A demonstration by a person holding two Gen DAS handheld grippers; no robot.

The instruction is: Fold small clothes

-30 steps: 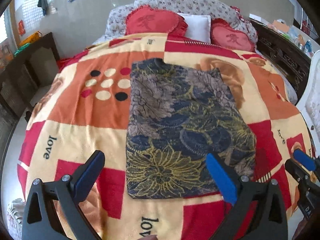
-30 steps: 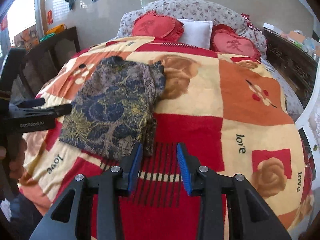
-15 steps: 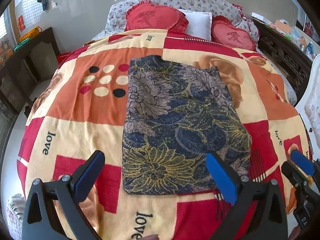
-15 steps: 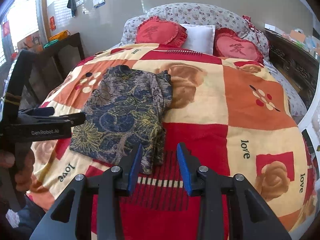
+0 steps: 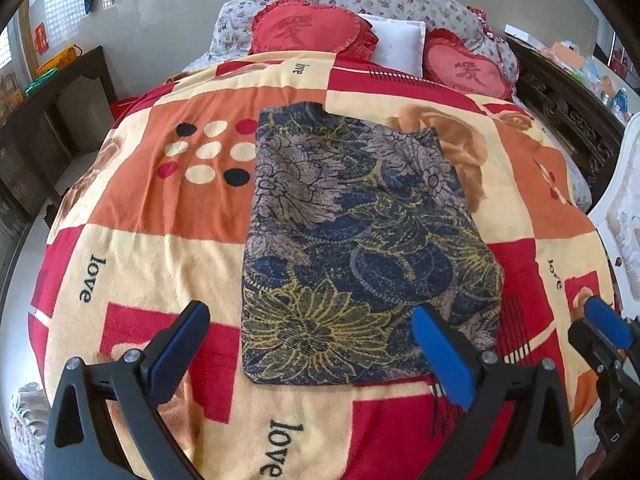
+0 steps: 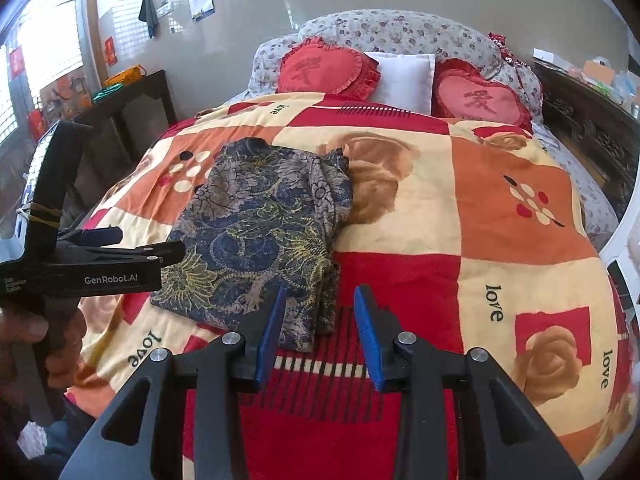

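Observation:
A dark blue, grey and yellow flower-patterned garment (image 5: 360, 248) lies folded into a flat rectangle on the patchwork bedspread (image 5: 160, 208). It also shows in the right wrist view (image 6: 264, 236). My left gripper (image 5: 308, 344) is wide open and empty, raised above the garment's near edge. My right gripper (image 6: 318, 328) is open and empty, above the bedspread just off the garment's near right corner. The right gripper shows at the left wrist view's right edge (image 5: 604, 328). The left gripper shows side-on in the right wrist view (image 6: 132, 244).
Two red heart cushions (image 5: 308, 28) and a white pillow (image 5: 396, 40) lie at the bed's head. A dark wooden cabinet (image 5: 60, 112) stands left of the bed, dark carved furniture (image 5: 568, 108) right. A white chair back (image 5: 624, 200) is at the far right.
Both grippers have drawn back and up from the garment, so more of the bed shows. The garment has not moved. Both grippers stay open.

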